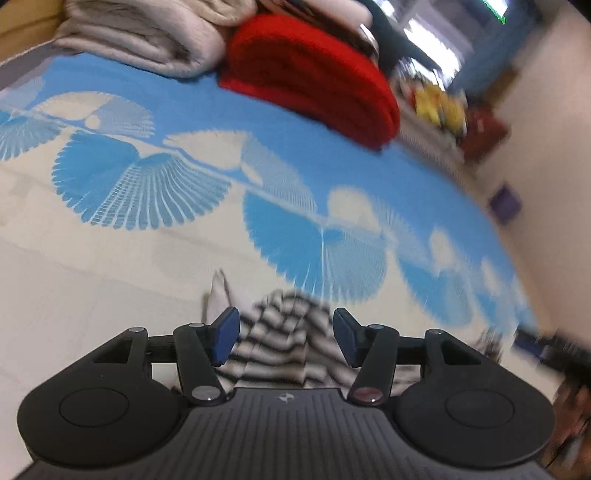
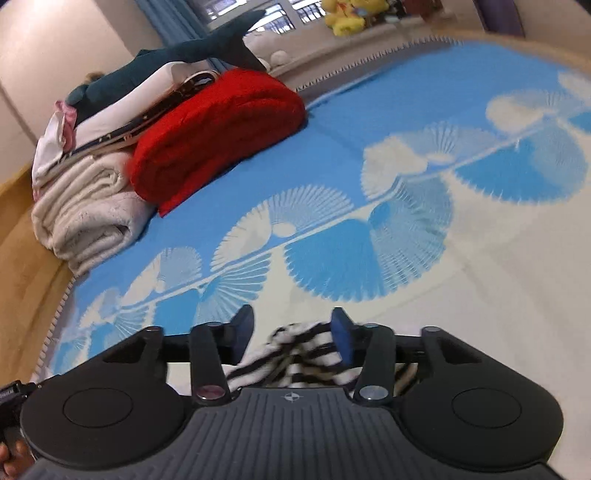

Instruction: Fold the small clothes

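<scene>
On the bed, a blue and cream bedspread (image 1: 155,206) with a fan pattern lies flat, and a black-and-white striped garment (image 1: 284,339) sits bunched on its cream part, close under both tools. From the left wrist view, the left gripper (image 1: 284,338) has its jaws spread, one blue pad on either side of the striped garment, and the cloth rises between them; the picture is blurred, so I cannot tell whether either pad touches it. From the right wrist view, the right gripper (image 2: 291,334) also has its jaws spread, with the striped garment (image 2: 295,350) heaped in the gap and against the right-hand pad (image 2: 341,339).

At the far end of the bed a folded red blanket (image 2: 218,136) rests on the bedspread (image 2: 369,155), touching a rolled white blanket (image 2: 88,206) beside it. More folded white cloth is stacked on top of these, and a dark teal plush shark (image 2: 184,51) lies over that stack. Yellow plush toys (image 2: 347,16) sit further back near a window.
</scene>
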